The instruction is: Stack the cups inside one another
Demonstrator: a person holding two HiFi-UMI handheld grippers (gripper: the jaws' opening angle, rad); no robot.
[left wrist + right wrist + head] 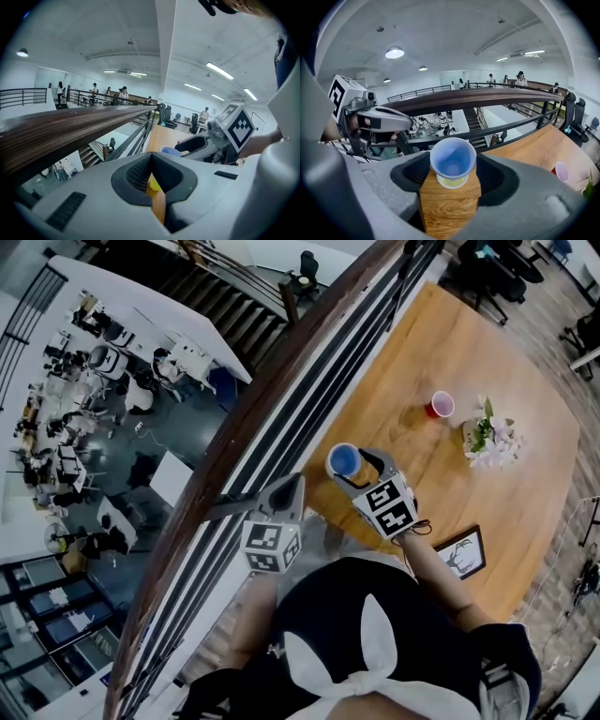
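Blue cup (453, 162) stood upright, mouth up, on the worktop (441, 343), near that worktop's 7 o'clock edge in the head view. It stood between the two jaws of the right hand-held gripper (356, 470). Those jaws stood wide apart, one on each side of the cup, and neither pad pressed on it. A pale yellow rim (451, 182) showed just under the cup, at 6 o'clock in the right gripper view. Whether that rim belonged to a second cup could not be told.

At 8 o'clock of the blue cup, near it but apart, the left hand-held gripper (151, 159) hung by the worktop's edge next to the rail (478, 97). Its jaws were close together, gripping nothing and leaving only a thin slit. Through the slit showed wood and a yellow patch (153, 185), too little of it to name.

A frame (461, 554) lay flat at 4 o'clock of the blue cup, near the worktop's edge on the person's side. Farther out, a red cup (440, 406) stood upright at 2 o'clock of the blue cup, well apart from it. Flowers (492, 442) stood near the red cup, at its 4 o'clock, not touching it.

Past the worktop's 9 o'clock side ran the wooden rail, and beyond it, far below, lay a lower floor (94, 381) crowded with desks.
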